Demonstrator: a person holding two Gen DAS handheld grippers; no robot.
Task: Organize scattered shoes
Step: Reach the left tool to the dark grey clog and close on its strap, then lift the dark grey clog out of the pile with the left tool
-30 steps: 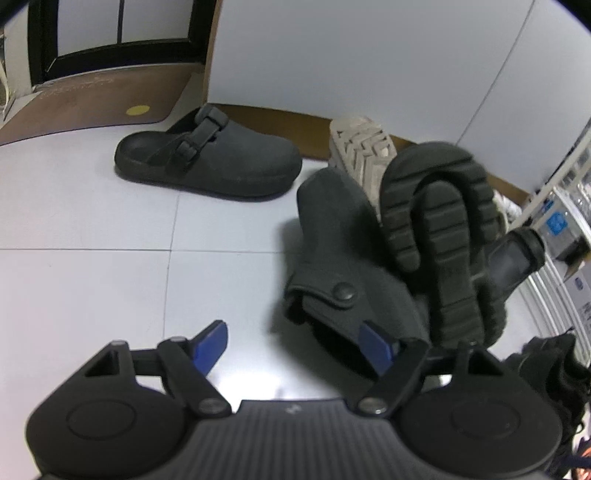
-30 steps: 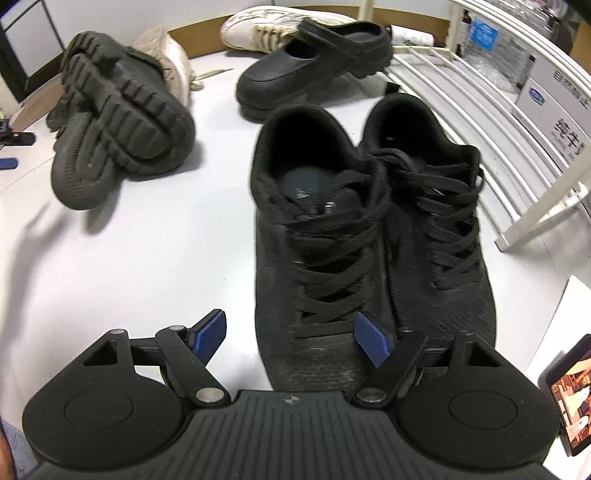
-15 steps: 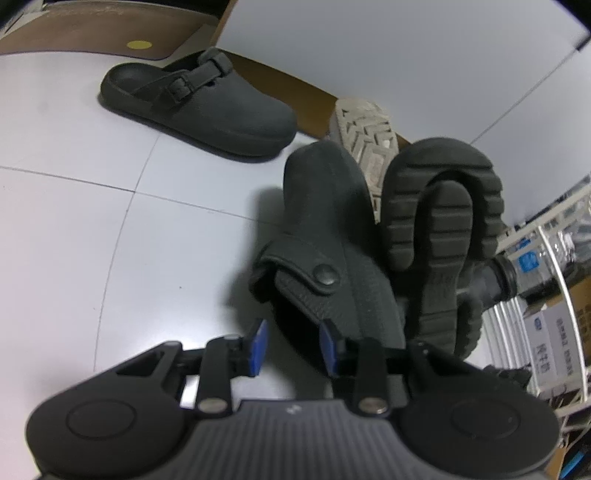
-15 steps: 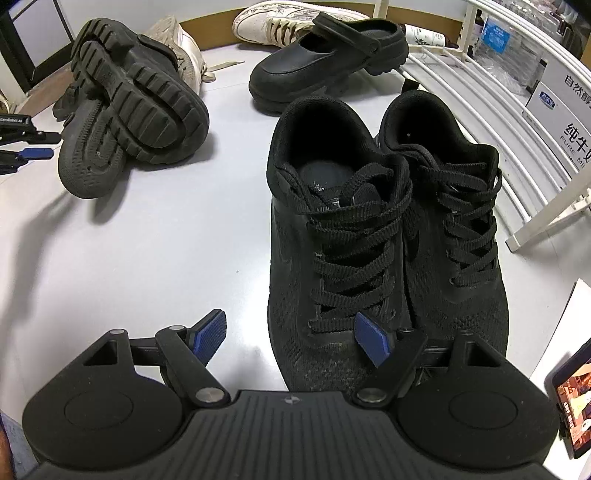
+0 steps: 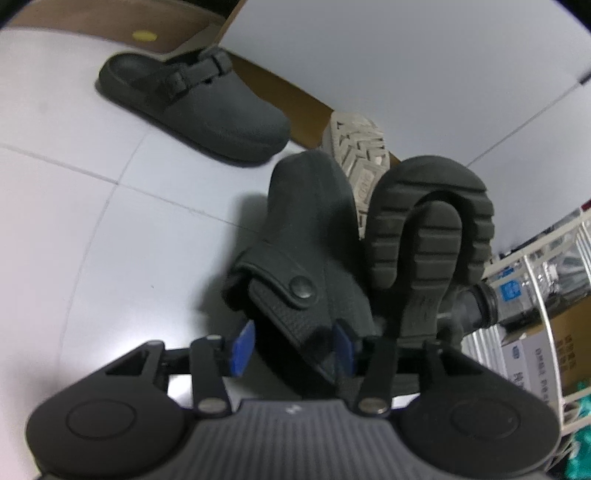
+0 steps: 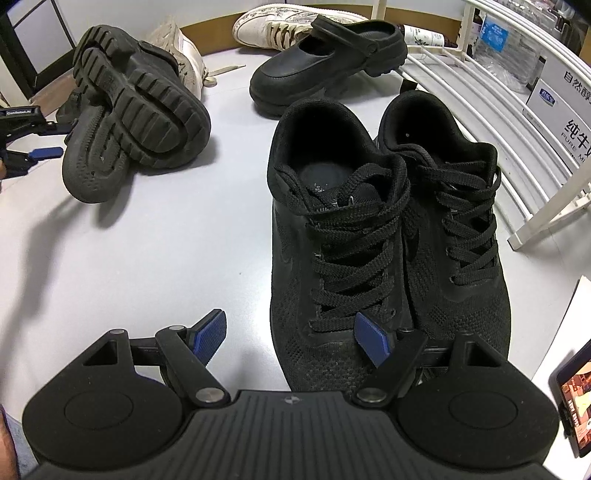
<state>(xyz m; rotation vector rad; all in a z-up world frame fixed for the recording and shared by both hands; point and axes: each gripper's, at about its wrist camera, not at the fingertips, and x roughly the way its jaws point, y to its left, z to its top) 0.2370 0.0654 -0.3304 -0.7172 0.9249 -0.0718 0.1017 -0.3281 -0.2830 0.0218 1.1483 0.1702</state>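
Observation:
My left gripper [image 5: 293, 345] has its blue pads either side of the heel strap [image 5: 288, 310] of a dark grey clog [image 5: 314, 236] lying on its side; whether they clamp it is unclear. A chunky black clog [image 5: 432, 236] leans sole-out against it. Its mate, a grey clog [image 5: 195, 107], stands upright far left. My right gripper [image 6: 291, 338] is open and empty, low in front of a pair of black laced sneakers [image 6: 384, 236]. The tipped clogs show in the right wrist view [image 6: 136, 122], with my left gripper's tips [image 6: 33, 147] beside them.
A beige sneaker sole [image 5: 362, 155] rests behind the tipped clogs. A black clog [image 6: 328, 62] and white sneaker [image 6: 280, 26] lie at the back. A white wire rack [image 6: 491, 99] with boxes runs along the right. A phone [image 6: 576, 391] lies at lower right.
My left gripper moved forward onto the tipped grey clog's heel strap, its jaws narrowing from wide open. My right gripper stayed open and shifted only slightly by the sneakers.

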